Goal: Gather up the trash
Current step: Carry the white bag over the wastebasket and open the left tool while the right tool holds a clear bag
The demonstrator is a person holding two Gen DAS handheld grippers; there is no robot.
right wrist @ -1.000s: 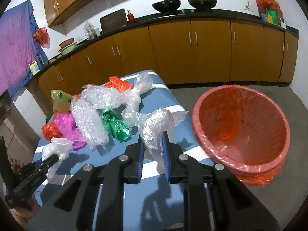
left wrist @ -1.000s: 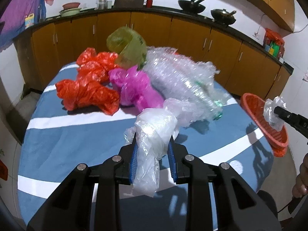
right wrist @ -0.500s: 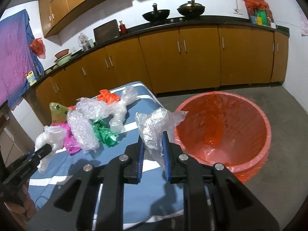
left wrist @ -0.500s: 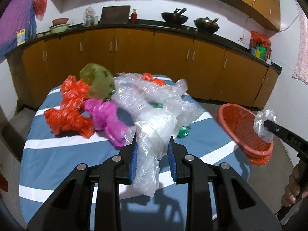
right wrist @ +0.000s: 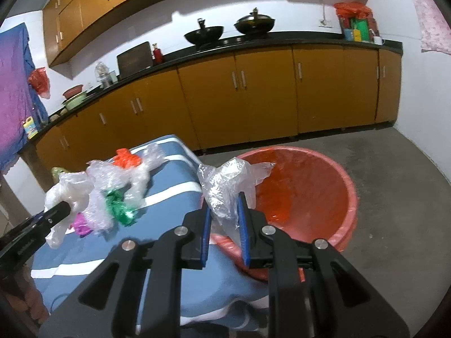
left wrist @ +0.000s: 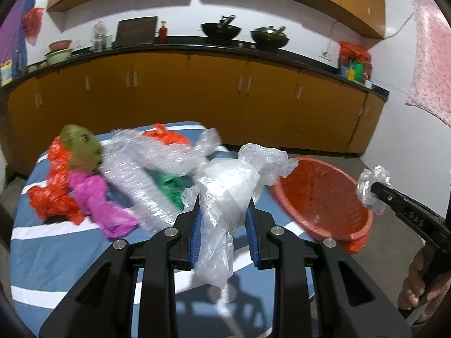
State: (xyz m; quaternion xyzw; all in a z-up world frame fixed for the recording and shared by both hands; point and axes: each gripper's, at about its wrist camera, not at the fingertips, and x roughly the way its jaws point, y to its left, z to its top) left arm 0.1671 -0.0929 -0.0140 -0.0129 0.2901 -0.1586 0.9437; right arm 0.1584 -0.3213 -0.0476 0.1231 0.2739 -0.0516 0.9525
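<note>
In a kitchen lined with orange cabinets, a person holds two handheld grippers over a table draped in a blue cloth with white stripes. The left gripper has its blue-padded jaws pressed in on a crumpled whitish plastic bag, which bulges up above the fingertips and hangs down in a tail between them, lifted clear of the cloth. The right gripper pinches a smaller wad of clear plastic film in the same way; the wad sits at the near rim of a red basin lined with a red bag, which stands on the concrete floor just beside the table's edge. Seen from the left wrist, the right gripper's black tip reaches in from the right with its wad held above the basin's far side. On the table behind both loads lies the rest of the litter: a long roll of bubble wrap, a magenta bag, crumpled red-orange bags, an olive-green bag and a scrap of green foil. Two black woks sit on the dark countertop beyond.
</note>
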